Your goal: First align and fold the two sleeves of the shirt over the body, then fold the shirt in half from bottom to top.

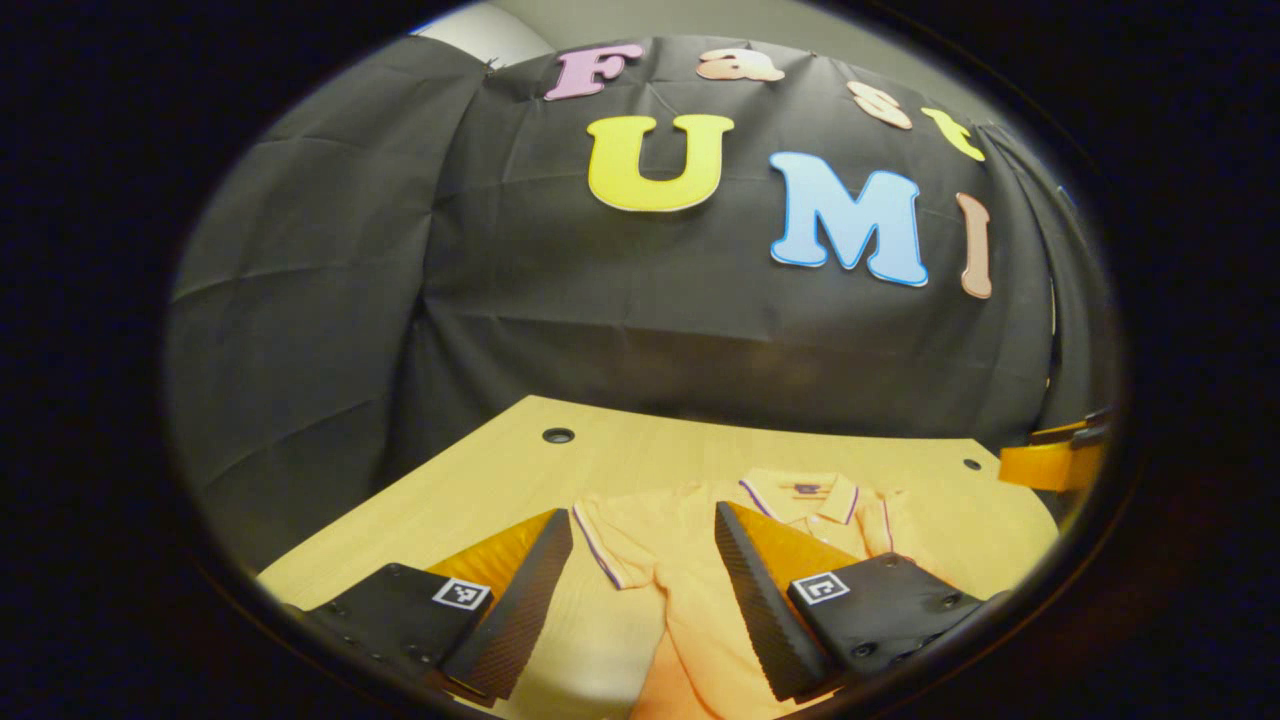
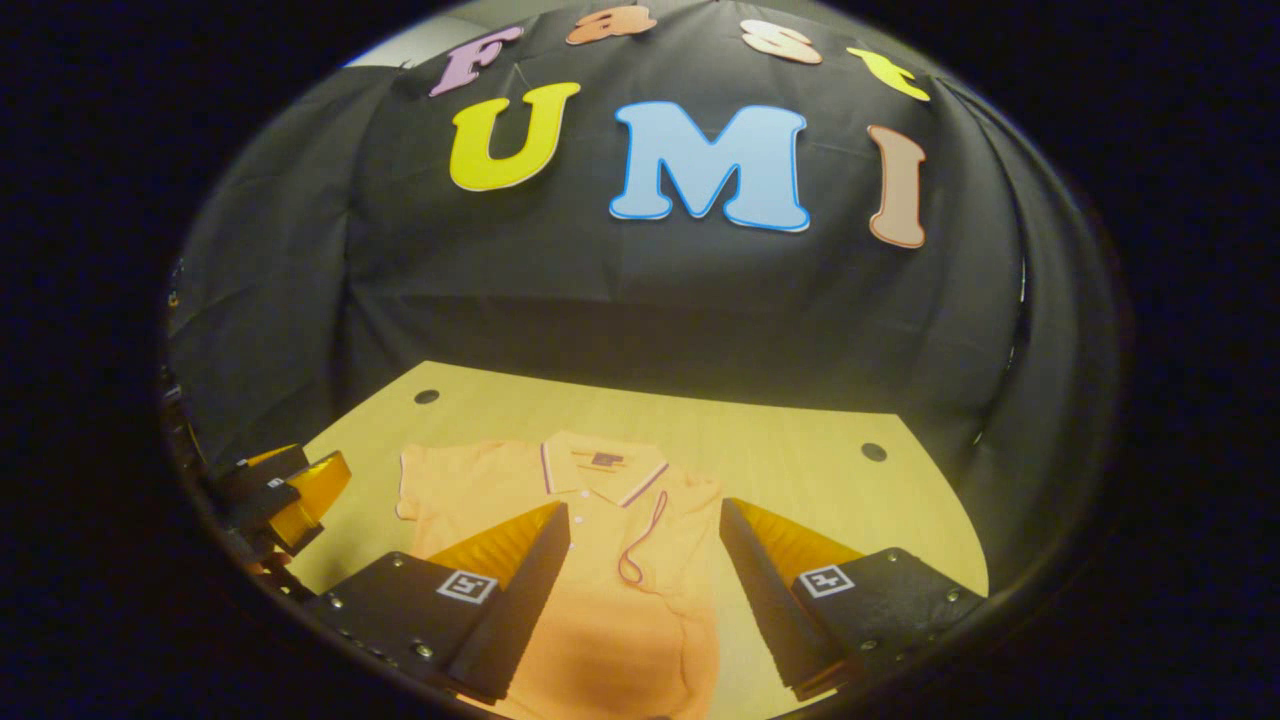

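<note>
An orange polo shirt (image 1: 670,570) lies flat on the wooden table (image 1: 480,480), collar (image 1: 805,492) towards the wall. In the left gripper view its one sleeve (image 1: 605,540) spreads out sideways between my fingers. My left gripper (image 1: 641,512) hovers open above that sleeve and shoulder. In the right gripper view the shirt (image 2: 620,620) shows its other sleeve (image 2: 650,540) lying folded over the body, its trimmed cuff forming a loop below the collar (image 2: 603,468). My right gripper (image 2: 644,506) is open over the chest, holding nothing. The left gripper (image 2: 285,495) also appears at the left edge.
Black cloth walls close off the table's far side. Round holes sit near the table's back corners (image 1: 558,435) (image 2: 873,452). Bare wood lies behind the collar and right of the shirt (image 2: 800,470). The right gripper (image 1: 1050,462) pokes in at the edge.
</note>
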Demonstrator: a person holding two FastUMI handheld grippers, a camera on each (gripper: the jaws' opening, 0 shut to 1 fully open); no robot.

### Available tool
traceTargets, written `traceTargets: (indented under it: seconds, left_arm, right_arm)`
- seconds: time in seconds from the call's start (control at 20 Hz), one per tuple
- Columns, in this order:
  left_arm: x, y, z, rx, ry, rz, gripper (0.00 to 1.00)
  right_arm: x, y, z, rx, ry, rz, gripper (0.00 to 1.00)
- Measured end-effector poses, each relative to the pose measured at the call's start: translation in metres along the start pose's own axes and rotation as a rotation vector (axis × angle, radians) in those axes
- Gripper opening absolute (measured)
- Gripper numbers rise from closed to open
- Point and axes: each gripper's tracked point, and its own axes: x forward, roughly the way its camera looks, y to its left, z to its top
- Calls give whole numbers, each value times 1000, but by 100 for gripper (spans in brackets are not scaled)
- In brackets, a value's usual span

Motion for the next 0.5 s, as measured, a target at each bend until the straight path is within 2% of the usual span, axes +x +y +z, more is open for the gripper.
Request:
traceTargets:
  seconds: [0.2, 0.5]
  left_arm:
    - [4, 2, -6, -24, 29, 8, 94]
    - [10, 1, -20, -104, 105, 46, 94]
  right_arm:
    - [-21, -3, 1, -9, -12, -36, 93]
    - [-38, 8, -11, -13, 18, -33, 94]
